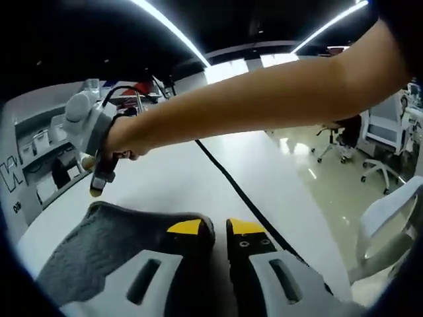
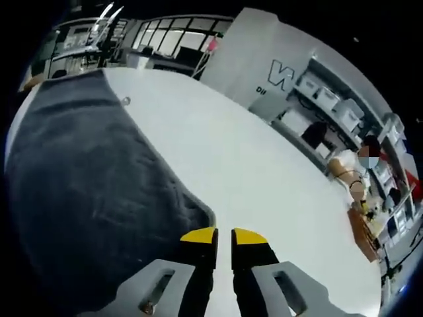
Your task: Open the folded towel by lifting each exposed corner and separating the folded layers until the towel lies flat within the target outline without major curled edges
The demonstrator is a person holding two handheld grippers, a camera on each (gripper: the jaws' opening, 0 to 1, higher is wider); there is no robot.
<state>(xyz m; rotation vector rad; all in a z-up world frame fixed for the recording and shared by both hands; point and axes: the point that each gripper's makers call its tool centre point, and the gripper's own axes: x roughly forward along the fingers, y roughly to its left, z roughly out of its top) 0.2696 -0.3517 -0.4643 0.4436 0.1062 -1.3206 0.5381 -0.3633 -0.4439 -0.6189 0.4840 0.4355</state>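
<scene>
- the white table (image 1: 198, 178) ran away from the camera in the left gripper view and filled most of the right gripper view (image 2: 264, 185), its far edge curved.
- the grey towel (image 2: 86, 185) lay on the table; in the right gripper view it covered the left half of the picture, its long edge running from the far end down to a corner just beside the yellow jaw tips.
- in the left gripper view a corner of the same towel (image 1: 99, 251) lay low and left, reaching up to the left gripper's left-hand jaw.
- a person's bare arm (image 1: 264, 99) crossed the left gripper view from the upper right to the left, the hand wrapped around the right gripper (image 1: 96, 188), which pointed down toward the table near the towel's far edge.
- a black cable (image 1: 244, 195) ran along the table from far to near, to the right of the towel.
- the left gripper (image 1: 221, 231) had its yellow-tipped jaws close together with a narrow gap; the towel's edge lay against the left-hand tip, but i could not tell whether any cloth was pinched.
- the right gripper (image 2: 224, 236), in its own view, had its jaws close together with a narrow gap, nothing visible between them, the towel's corner just to the left.
- white office chairs (image 1: 383, 132) stood on the shiny floor to the right of the table.
- a seated person (image 2: 350, 168) was far off beyond the table's right edge, near shelves.
</scene>
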